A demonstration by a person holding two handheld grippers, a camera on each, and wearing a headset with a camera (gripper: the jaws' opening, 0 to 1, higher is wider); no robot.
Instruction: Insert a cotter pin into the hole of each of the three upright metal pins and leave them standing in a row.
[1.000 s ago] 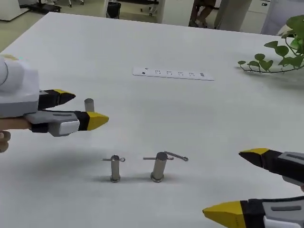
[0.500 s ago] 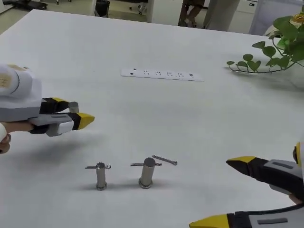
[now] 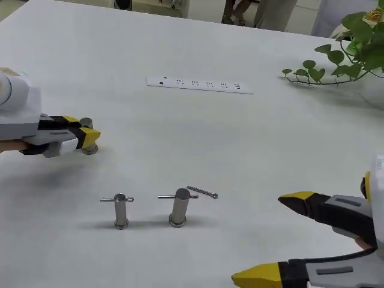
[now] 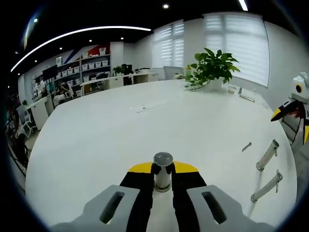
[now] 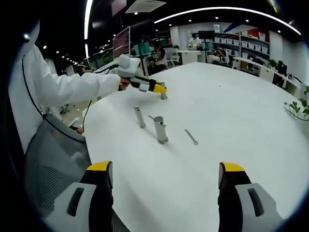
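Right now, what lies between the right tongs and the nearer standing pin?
A loose cotter pin lies flat beside that standing pin; the rest, up to the right tongs, is bare table, as the head view shows.

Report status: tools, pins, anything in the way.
Left tool shut on third metal pin, left of the other two. Right tool open, empty. Two metal pins upright, cotter pins through; loose cotter pin beside them. Nothing in the way.

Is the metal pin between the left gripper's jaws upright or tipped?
Upright: the metal pin stands vertical in the left gripper, round head on top.
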